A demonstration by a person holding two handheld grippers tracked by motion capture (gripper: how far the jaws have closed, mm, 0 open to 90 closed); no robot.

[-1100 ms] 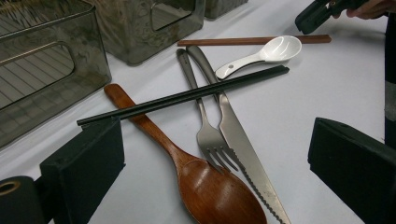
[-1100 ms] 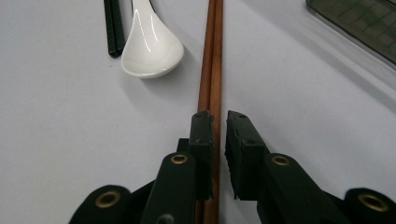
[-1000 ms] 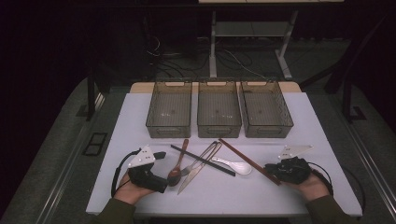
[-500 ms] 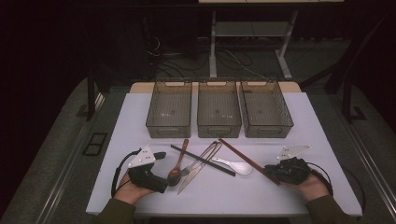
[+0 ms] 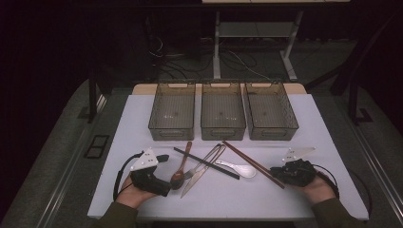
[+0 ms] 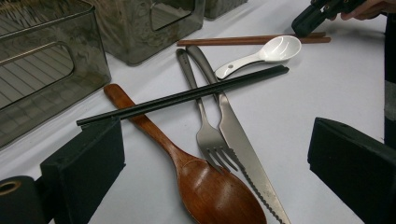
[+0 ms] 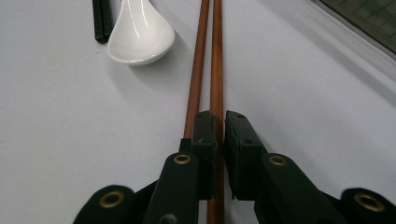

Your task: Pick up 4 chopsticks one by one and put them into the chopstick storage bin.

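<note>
We had the right gripper (image 7: 218, 140) low on the table with its jaws pinched onto one of the brown chopsticks (image 7: 215, 60), near that end so the pair could lift lengthwise toward the three bins (image 5: 222, 111). The chopsticks lay flat beside the white spoon (image 5: 240, 169). Our left gripper (image 6: 215, 154) gaped wide over the wooden spoon (image 6: 187, 168), fork (image 6: 208, 135) and knife (image 6: 238, 144), ready for those next

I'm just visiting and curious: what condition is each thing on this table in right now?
Left gripper: open, over the cutlery.
Right gripper: shut on one brown chopstick.
Three bins: empty.
Black chopsticks: lying across the wooden spoon, fork and knife.
White spoon: bowl up.
</note>
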